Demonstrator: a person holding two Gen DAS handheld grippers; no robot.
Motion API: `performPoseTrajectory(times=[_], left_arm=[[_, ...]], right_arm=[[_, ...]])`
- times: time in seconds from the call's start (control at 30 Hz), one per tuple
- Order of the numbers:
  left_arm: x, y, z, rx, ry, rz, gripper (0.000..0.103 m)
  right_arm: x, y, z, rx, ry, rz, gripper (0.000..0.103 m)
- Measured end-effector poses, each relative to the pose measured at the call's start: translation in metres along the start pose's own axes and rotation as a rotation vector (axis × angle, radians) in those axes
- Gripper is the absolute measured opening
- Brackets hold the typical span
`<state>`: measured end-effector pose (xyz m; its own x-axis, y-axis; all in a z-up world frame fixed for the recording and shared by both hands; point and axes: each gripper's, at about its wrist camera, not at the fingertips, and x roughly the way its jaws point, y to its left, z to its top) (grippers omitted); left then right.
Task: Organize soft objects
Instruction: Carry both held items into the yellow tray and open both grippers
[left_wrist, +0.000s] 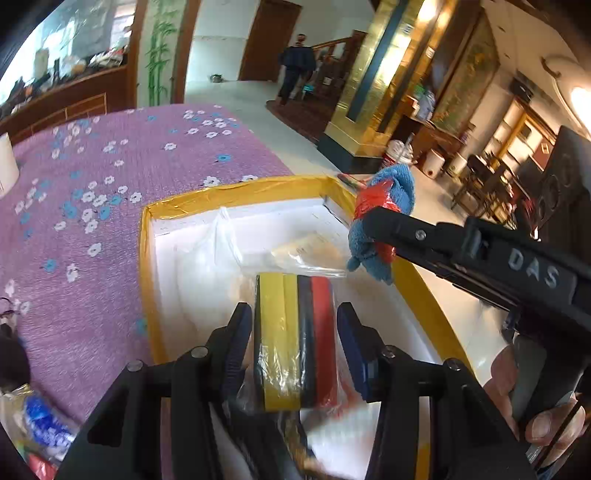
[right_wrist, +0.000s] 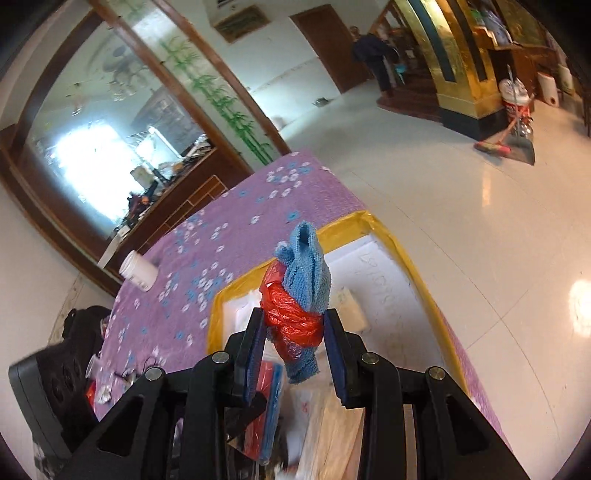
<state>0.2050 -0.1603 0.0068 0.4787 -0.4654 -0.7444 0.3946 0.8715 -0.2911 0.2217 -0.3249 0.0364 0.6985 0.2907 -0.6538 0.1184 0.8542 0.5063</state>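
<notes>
Fluffy blue cloth (right_wrist: 308, 266) bound in crinkled red plastic, pinched by right gripper (right_wrist: 295, 328) fingers, left gripper (left_wrist: 290, 332) fingers clamping film-wrapped striped sponges (left_wrist: 297, 339).

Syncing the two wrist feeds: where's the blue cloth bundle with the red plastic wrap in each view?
Left wrist: blue cloth bundle sits right of centre, clamped at the tip of the right hand-held gripper, over the box's far right corner.
Right wrist: bundle is centre frame, between the gripper's pads.
Shared landmark: yellow-taped foam box.
</notes>
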Motion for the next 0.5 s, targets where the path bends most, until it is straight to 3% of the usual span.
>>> performPoseTrajectory(times=[0.17, 0.37, 0.5], left_arm=[[0.015, 0.005, -0.004, -0.014, 0.015, 0.004, 0.047], [0.017, 0.006, -0.005, -0.01, 0.016, -0.011, 0.047], [0.016, 0.008, -0.006, -0.011, 0.013, -0.023, 0.047]], right_arm=[[0.033, -0.011, 0.011, 0.032, 0.031, -0.081, 0.034], [0.054, -0.017, 0.004, 0.017, 0.066, -0.09, 0.035], [0.057, -0.018, 0.004, 0.018, 0.063, -0.067, 0.041]])
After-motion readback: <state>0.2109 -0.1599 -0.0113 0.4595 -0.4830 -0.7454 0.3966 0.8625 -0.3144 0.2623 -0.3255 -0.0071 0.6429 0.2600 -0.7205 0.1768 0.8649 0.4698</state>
